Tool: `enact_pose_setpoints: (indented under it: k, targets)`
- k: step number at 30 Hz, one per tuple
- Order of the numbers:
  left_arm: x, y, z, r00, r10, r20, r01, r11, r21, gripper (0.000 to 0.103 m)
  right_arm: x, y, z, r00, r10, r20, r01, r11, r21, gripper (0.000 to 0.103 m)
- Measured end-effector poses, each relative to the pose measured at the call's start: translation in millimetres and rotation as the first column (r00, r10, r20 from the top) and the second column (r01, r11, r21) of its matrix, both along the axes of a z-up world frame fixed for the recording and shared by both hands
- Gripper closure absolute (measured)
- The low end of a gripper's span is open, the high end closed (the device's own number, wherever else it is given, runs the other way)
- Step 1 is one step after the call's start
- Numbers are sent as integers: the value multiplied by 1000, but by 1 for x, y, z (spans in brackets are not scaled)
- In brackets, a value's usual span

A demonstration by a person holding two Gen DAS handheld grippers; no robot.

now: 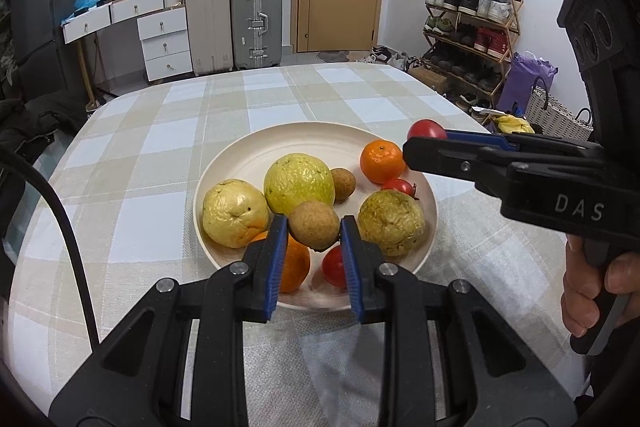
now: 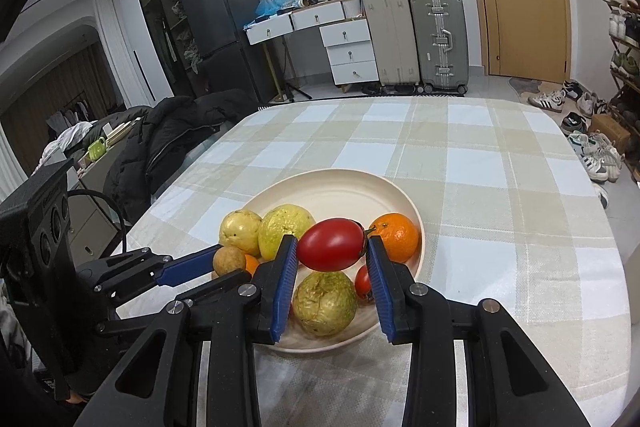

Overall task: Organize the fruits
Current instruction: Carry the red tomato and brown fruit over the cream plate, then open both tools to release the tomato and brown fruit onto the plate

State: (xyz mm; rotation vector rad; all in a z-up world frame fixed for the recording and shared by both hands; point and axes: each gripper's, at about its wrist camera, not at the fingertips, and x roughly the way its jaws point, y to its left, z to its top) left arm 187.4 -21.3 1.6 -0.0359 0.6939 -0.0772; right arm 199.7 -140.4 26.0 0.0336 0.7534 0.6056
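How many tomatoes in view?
3. One tomato held in the right gripper jaws above the plate; one beside the far orange; one at the near rim. More may be hidden.

Table (image 2: 500,187) under checked cloth (image 1: 168,131), cream plate (image 2: 340,187) on it

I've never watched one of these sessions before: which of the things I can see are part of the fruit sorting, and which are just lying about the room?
Part of the job:
- left gripper holding a brown longan
- right gripper holding a red tomato
- plate with guavas, oranges

Lying about:
- suitcases
- shoe rack
- drawers
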Motion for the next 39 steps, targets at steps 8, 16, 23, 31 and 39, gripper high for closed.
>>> enact_pose_setpoints:
  k: [8, 16, 23, 31, 39]
  targets:
    - [10, 0, -8, 1000, -4, -22, 3, 1000, -7, 79, 7, 5, -7, 1000, 2, -19, -2, 1000, -6, 67]
    - [20, -2, -14, 999, -7, -36, 7, 1000, -4, 79, 16, 13, -16, 999, 5, -39, -6, 1000, -25, 67]
    - [24, -2, -15, 999, -7, -39, 7, 1000, -1, 79, 22, 15, -22, 998, 9, -57, -10, 1000, -26, 67]
    - [37, 1, -19, 999, 8, -51, -8, 1000, 8, 79, 30, 16, -27, 997, 0, -71, -2, 999, -32, 67]
    - [44, 2, -21, 998, 17, -59, -16, 1000, 16, 79, 36, 18, -32, 996, -3, -87, -1, 999, -36, 67]
